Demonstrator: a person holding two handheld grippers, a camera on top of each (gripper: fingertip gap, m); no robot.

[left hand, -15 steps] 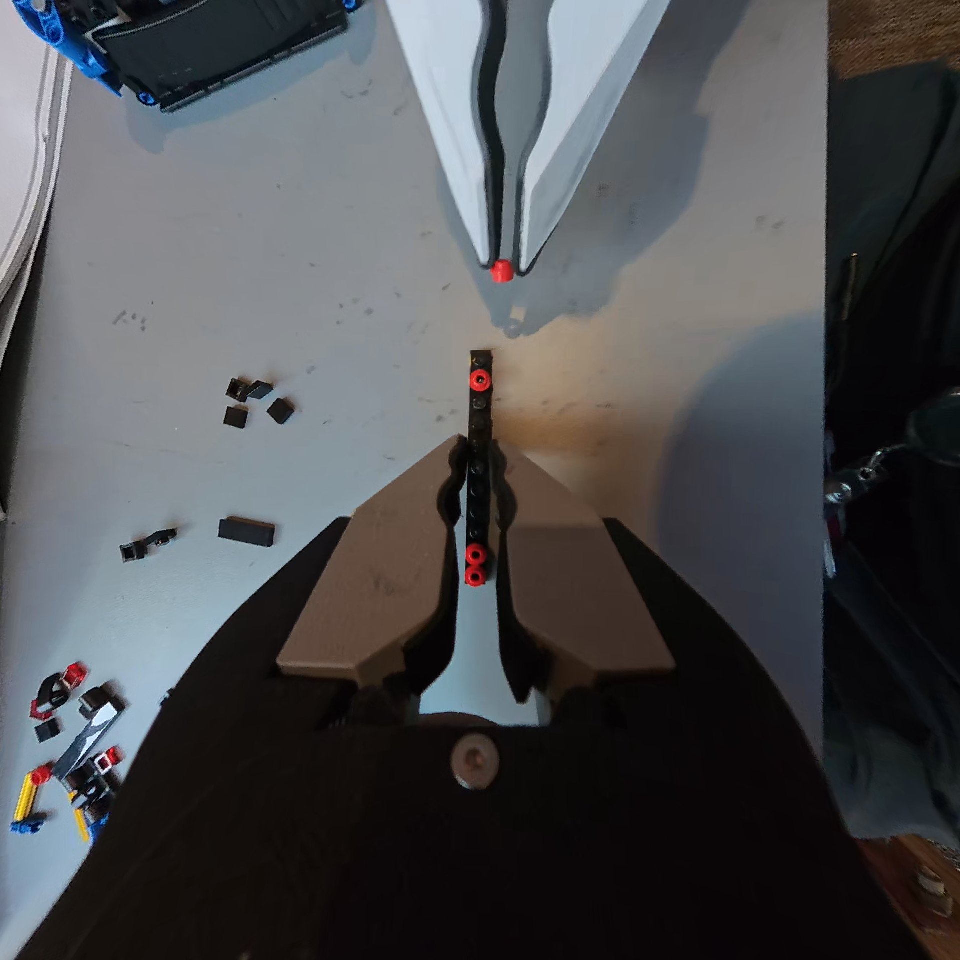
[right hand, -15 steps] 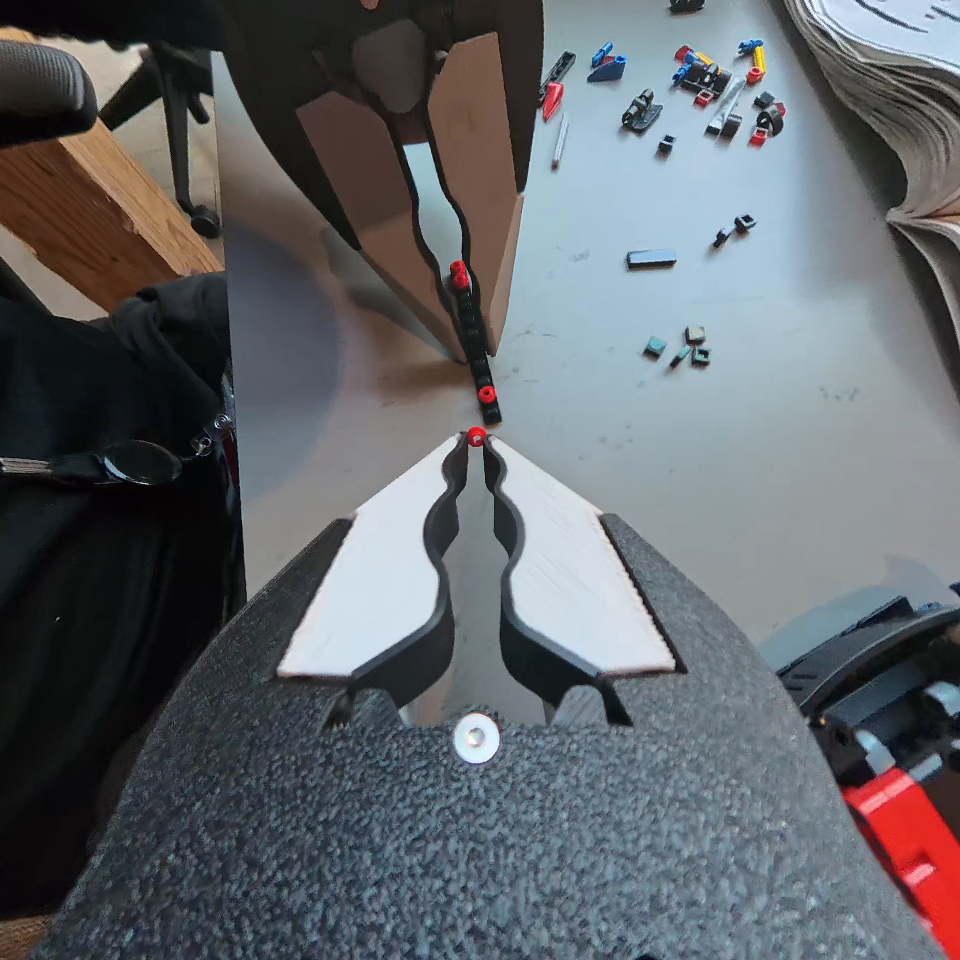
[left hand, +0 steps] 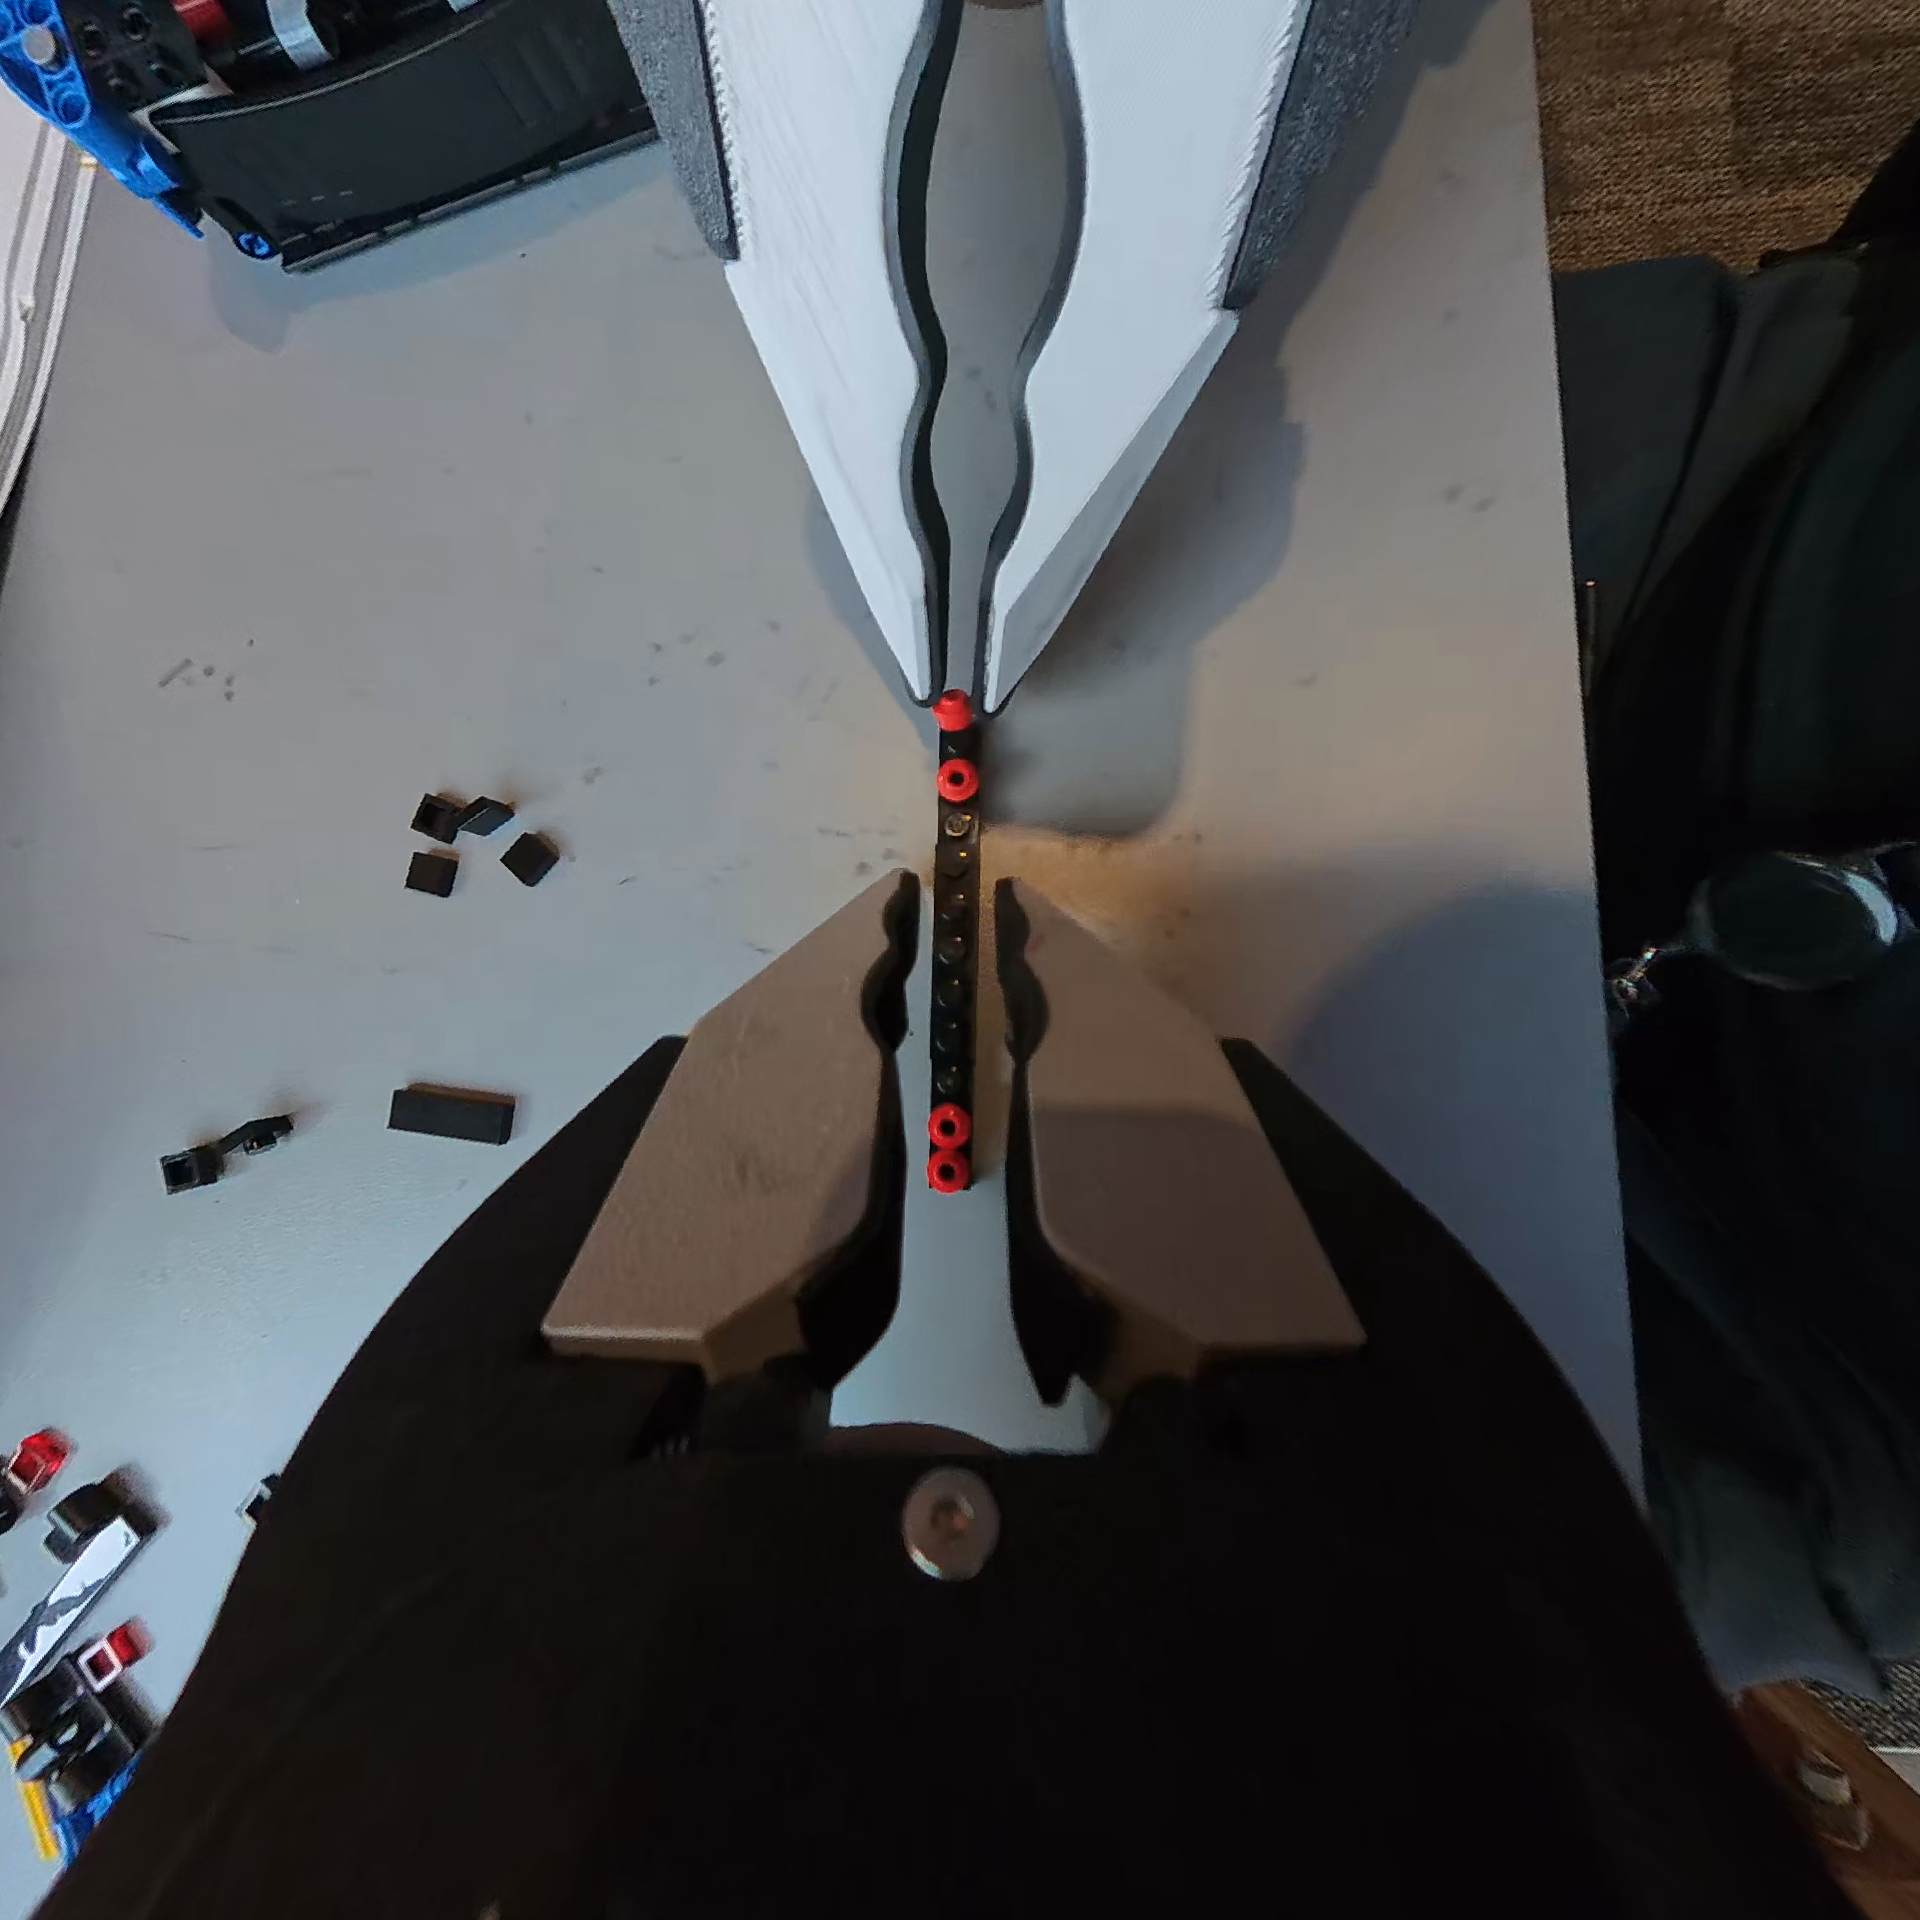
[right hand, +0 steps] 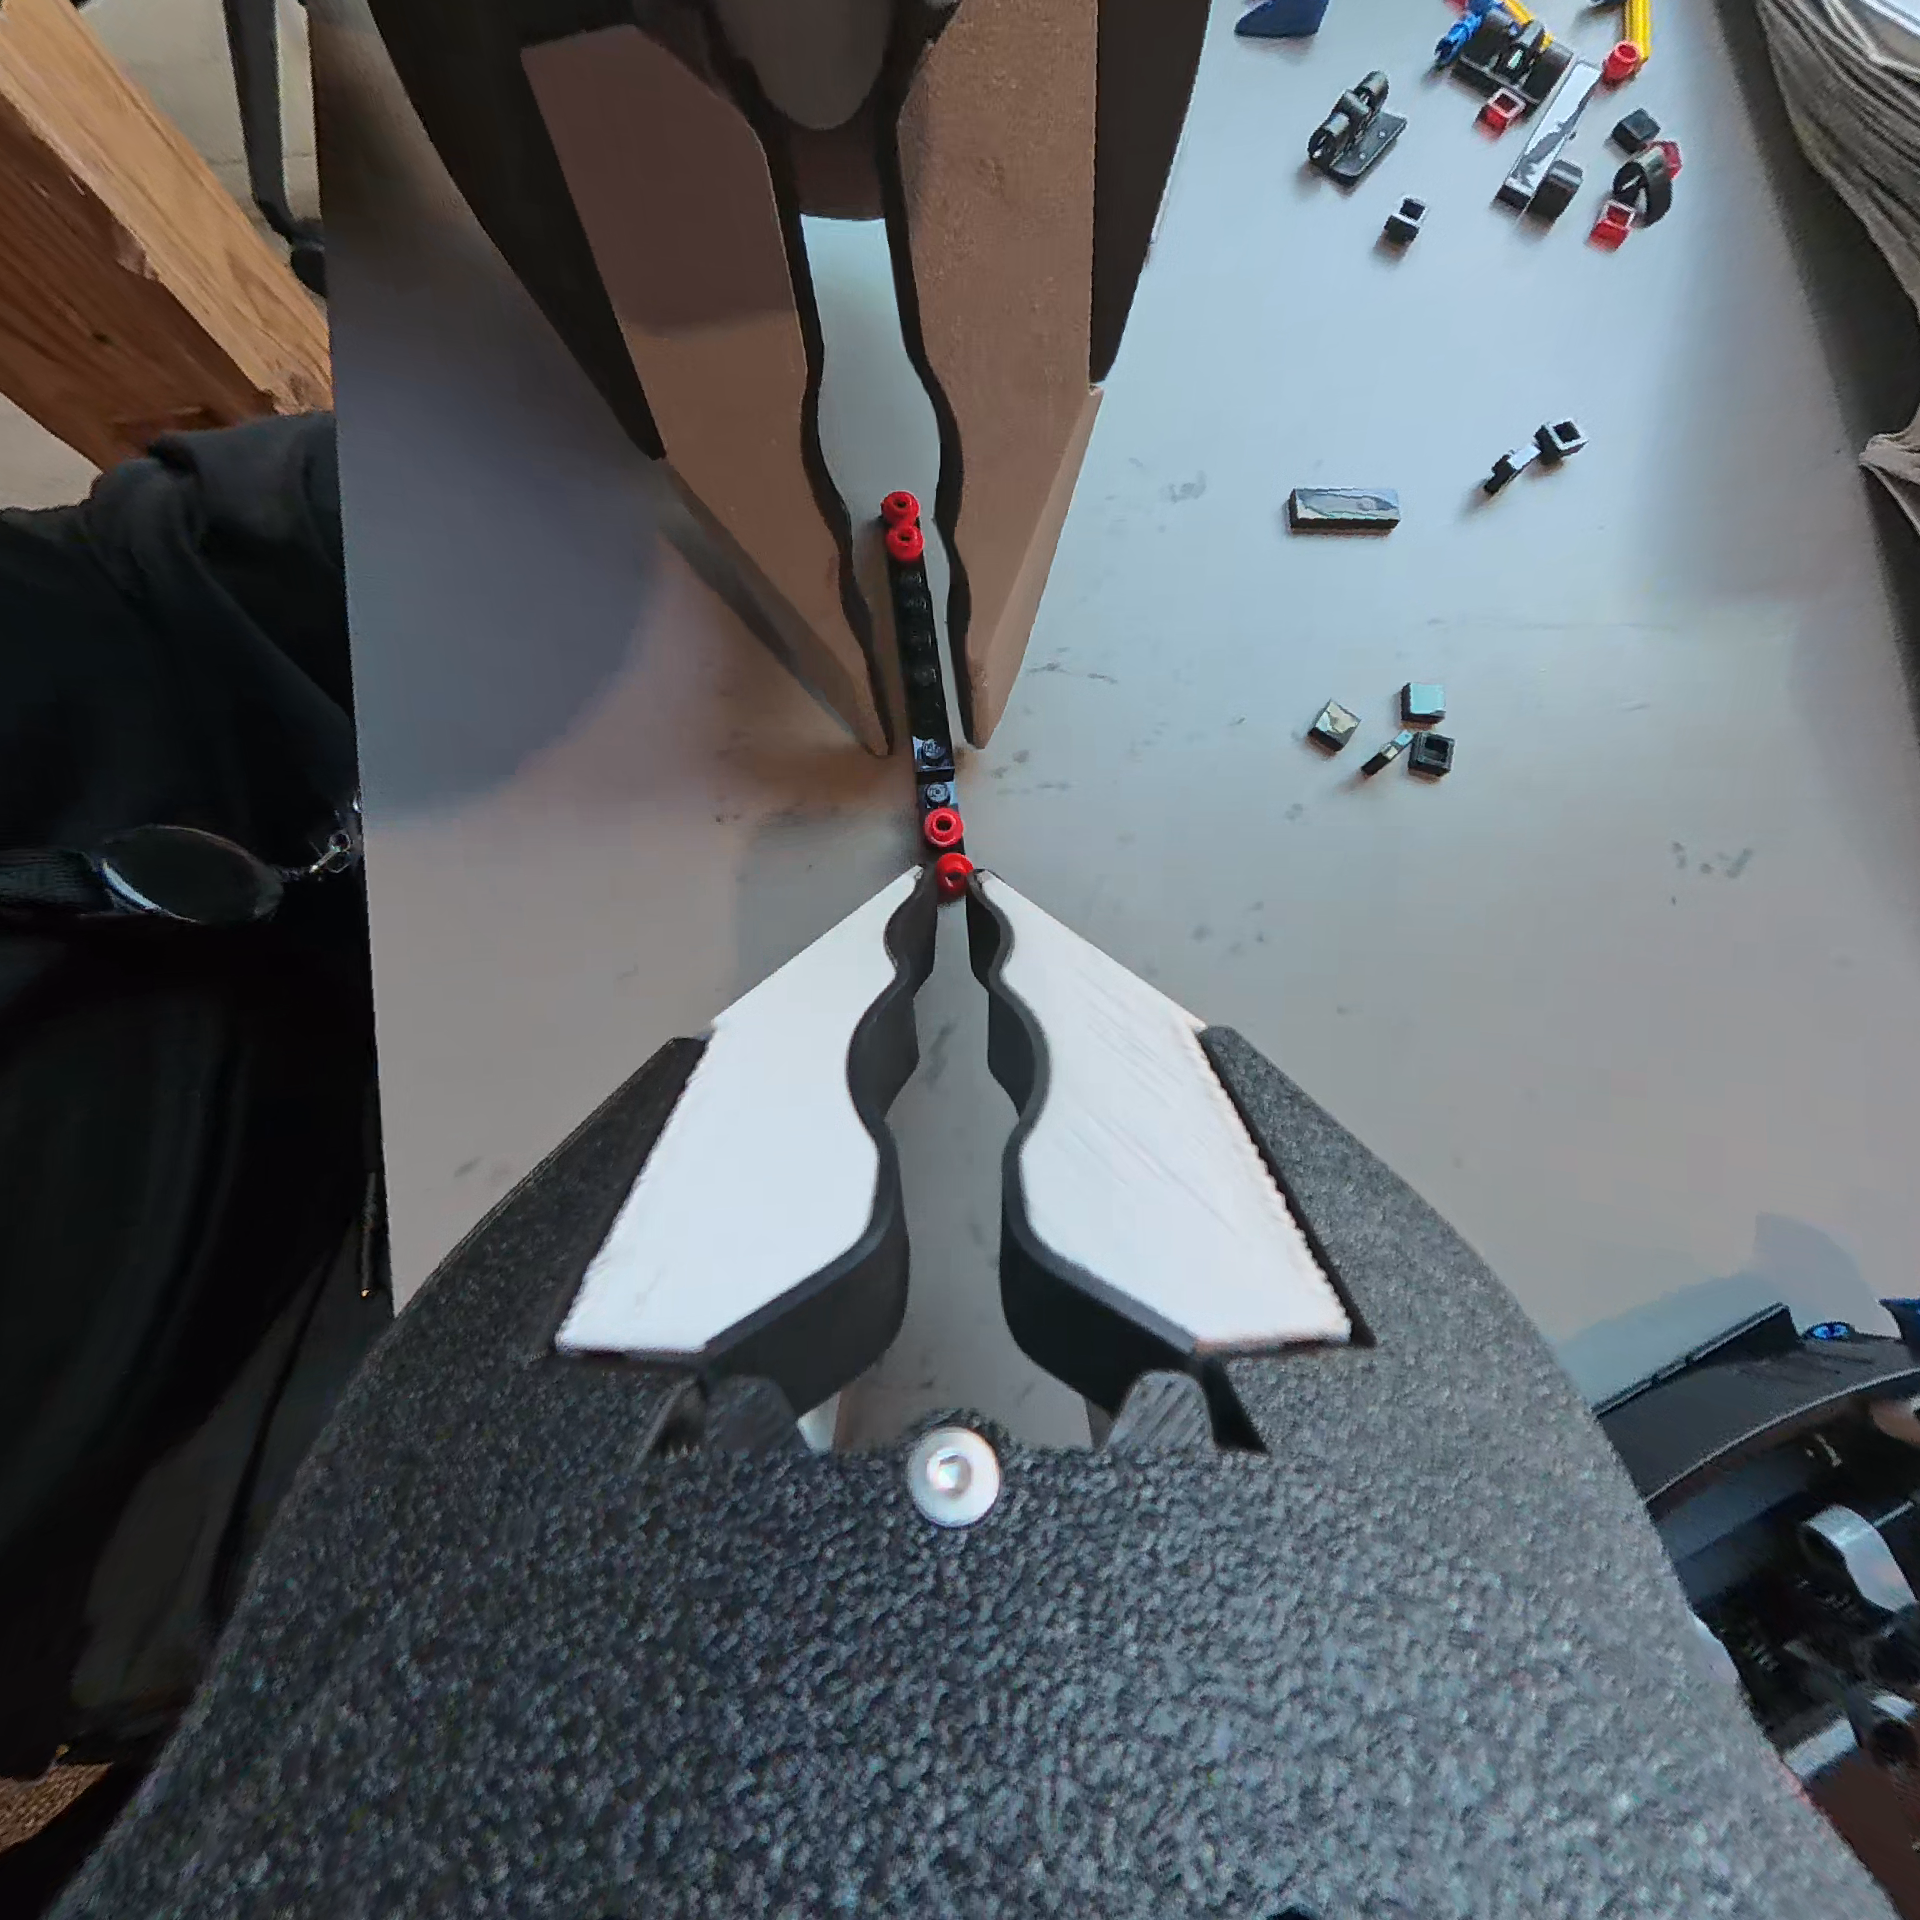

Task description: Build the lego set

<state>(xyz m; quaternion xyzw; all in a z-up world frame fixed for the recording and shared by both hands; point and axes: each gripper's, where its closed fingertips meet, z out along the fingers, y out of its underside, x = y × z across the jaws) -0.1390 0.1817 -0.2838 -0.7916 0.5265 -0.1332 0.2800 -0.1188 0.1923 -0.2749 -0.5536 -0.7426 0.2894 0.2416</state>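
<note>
Risk of the red stud [right hand: 952,873], pinched in the right gripper [right hand: 951,883], skewing off the black plate [left hand: 956,966], loosely flanked by the left gripper [left hand: 958,883].

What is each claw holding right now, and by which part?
The right claw pinches a small red stud by its sides, at the black strip's end. The left claw straddles the strip's middle; contact cannot be told.

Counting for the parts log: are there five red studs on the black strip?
No, the black strip shows four red studs, two at each end.
</note>
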